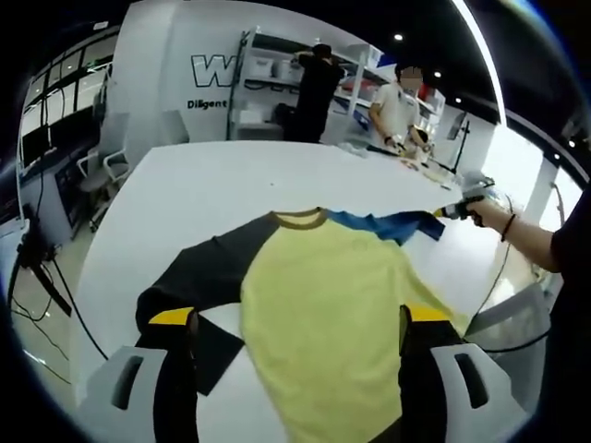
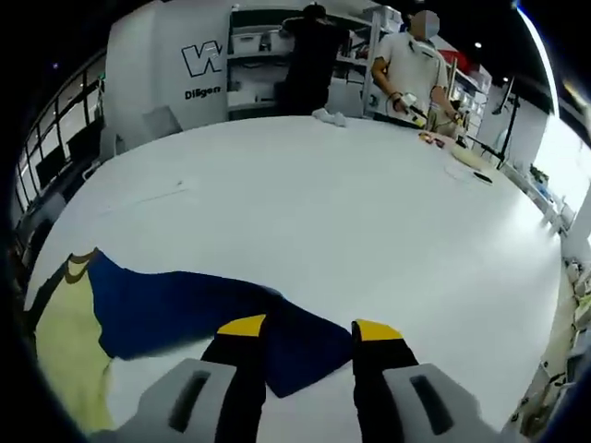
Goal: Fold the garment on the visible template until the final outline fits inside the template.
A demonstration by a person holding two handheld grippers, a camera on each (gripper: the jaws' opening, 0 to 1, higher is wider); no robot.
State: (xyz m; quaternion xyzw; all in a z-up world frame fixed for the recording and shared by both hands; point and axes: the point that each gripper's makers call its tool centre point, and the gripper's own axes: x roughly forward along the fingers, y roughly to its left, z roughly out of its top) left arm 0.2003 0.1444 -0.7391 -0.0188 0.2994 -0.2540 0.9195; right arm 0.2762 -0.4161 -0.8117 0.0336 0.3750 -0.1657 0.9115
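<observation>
One garment, one white table, two grippers: left, right; two people at far edge.

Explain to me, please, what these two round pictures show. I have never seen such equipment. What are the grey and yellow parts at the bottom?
A person holds a hand tool with two jaws in each hand, and a camera rides on each tool. The grey parts with yellow tips are those jaws. In the left gripper view, the left gripper stands open over a yellow shirt with dark sleeves, lying on a white table. The right gripper shows there at the blue sleeve. In the right gripper view, its jaws straddle that sleeve's end; whether they grip it, I cannot tell. Other people stand behind.
</observation>
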